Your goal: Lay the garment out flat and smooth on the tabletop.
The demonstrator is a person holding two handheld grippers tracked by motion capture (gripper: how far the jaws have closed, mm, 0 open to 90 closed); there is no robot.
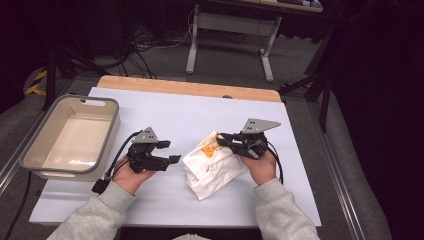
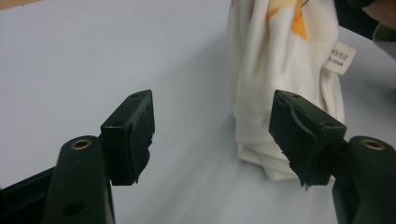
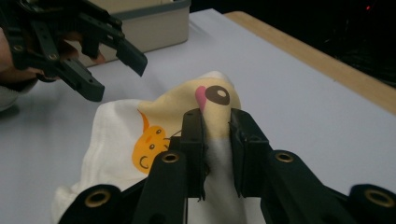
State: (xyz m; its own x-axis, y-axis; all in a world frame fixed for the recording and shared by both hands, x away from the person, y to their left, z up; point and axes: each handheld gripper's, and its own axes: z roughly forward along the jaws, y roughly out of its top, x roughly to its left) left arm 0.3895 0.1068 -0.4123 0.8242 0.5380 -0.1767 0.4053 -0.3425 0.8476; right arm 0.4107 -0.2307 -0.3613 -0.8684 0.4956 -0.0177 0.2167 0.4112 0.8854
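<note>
A crumpled white cloth (image 1: 212,167) with orange and yellow cartoon prints lies on the white table cover (image 1: 175,110). My right gripper (image 1: 222,139) is shut on a raised fold of it at its far end. In the right gripper view the jaws (image 3: 217,140) pinch the yellow printed fold of the cloth (image 3: 116,135). My left gripper (image 1: 170,151) is open just left of the cloth, with nothing between its fingers. In the left gripper view the cloth (image 2: 280,70) hangs ahead and to the right of that gripper (image 2: 212,135), with a small label (image 2: 340,57) showing.
A grey-rimmed beige bin (image 1: 112,125) stands at the table's left edge; it appears behind the left gripper (image 3: 114,74) in the right gripper view as well (image 3: 154,23). A wooden strip (image 1: 190,87) runs along the far edge. Bare white cover lies beyond both grippers.
</note>
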